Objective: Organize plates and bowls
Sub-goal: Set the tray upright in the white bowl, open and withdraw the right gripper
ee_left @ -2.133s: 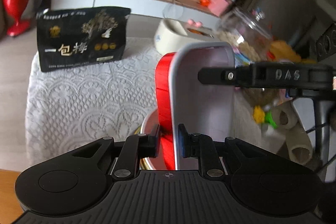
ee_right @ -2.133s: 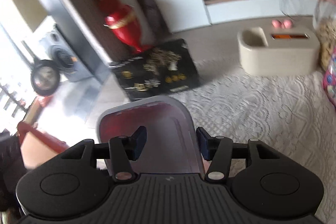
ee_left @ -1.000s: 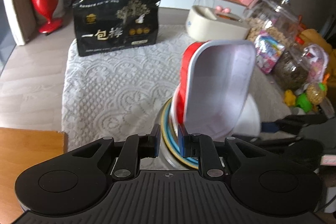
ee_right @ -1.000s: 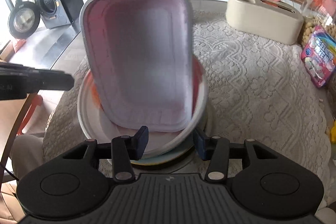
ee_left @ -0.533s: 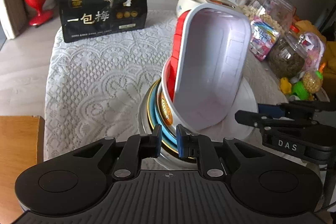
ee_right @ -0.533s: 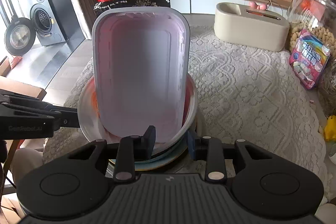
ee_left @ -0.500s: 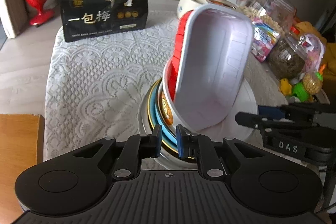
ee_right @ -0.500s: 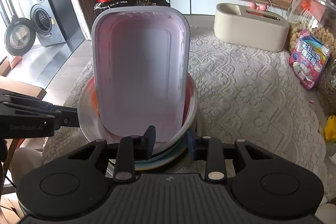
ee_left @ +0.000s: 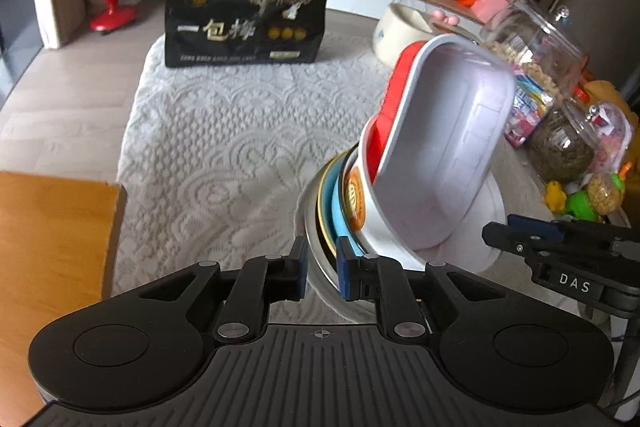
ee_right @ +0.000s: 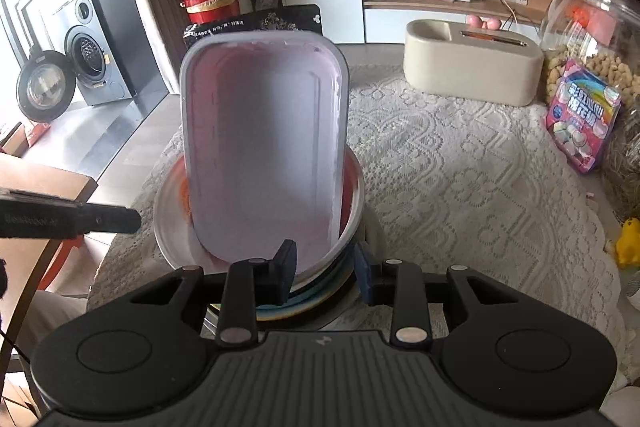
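- Stack of plates and bowls sits on the lace-covered counter, tipped up on edge in the left wrist view, blue and yellow rims showing beneath a white bowl.
- Rectangular tub, red outside and pale inside, stands tilted in that bowl, its open face toward the right wrist camera.
- Left claw is narrowed to a slim gap around the lowest grey rim of the stack; whether the pads actually pinch it, I cannot tell.
- Right claw is partly open, its fingers straddling the near rim of the stack at 6 o'clock, with a gap visible on the right side.
- Black snack bag stands at 12 o'clock of the counter, well apart from the stack.
- Cream box rests at 1 o'clock, a glass jar and a pink packet at 3 o'clock.
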`<state>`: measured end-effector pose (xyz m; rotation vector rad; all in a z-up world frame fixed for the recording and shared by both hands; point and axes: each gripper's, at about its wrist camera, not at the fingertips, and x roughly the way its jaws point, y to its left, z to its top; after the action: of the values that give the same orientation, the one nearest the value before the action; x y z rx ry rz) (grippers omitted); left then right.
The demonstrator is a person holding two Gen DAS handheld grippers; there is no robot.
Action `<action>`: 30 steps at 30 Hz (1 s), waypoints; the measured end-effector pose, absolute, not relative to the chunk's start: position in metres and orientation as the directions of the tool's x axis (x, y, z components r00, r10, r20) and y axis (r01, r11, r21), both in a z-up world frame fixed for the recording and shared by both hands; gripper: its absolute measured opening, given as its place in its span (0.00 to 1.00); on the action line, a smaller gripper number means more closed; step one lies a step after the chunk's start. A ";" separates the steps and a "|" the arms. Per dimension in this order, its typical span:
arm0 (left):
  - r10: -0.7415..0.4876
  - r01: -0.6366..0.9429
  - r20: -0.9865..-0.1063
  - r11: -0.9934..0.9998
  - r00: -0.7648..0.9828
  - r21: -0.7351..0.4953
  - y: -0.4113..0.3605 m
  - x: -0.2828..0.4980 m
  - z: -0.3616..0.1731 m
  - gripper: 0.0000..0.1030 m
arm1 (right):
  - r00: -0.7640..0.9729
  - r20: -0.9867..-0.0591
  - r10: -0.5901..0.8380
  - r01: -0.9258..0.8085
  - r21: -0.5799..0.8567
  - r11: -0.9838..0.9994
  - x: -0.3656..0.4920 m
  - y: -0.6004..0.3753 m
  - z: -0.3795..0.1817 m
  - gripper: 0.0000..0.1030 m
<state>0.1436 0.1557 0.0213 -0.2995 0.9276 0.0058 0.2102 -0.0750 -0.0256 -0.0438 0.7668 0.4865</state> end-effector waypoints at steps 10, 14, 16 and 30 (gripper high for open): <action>-0.107 -0.136 -0.697 0.949 0.709 -0.284 0.145 0.152 0.043 0.16 | 0.685 -0.618 0.387 -0.371 0.162 0.914 0.232 -0.079 -0.009 0.30; -0.090 -0.152 -0.720 0.953 0.688 -0.264 0.144 0.169 0.032 0.16 | 0.711 -0.596 0.373 -0.368 0.137 0.920 0.247 -0.071 0.001 0.30; -0.080 -0.151 -0.734 0.958 0.675 -0.243 0.144 0.171 0.028 0.18 | 0.712 -0.598 0.368 -0.366 0.131 0.921 0.255 -0.065 0.002 0.30; -0.080 -0.171 -0.687 0.942 0.722 -0.290 0.152 0.159 0.038 0.18 | 0.682 -0.626 0.379 -0.345 0.183 0.921 0.257 -0.076 -0.018 0.31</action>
<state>0.1593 0.1522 0.0375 -0.3482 0.7658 0.0513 0.2566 -0.0757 -0.0181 0.0514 0.7135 0.4062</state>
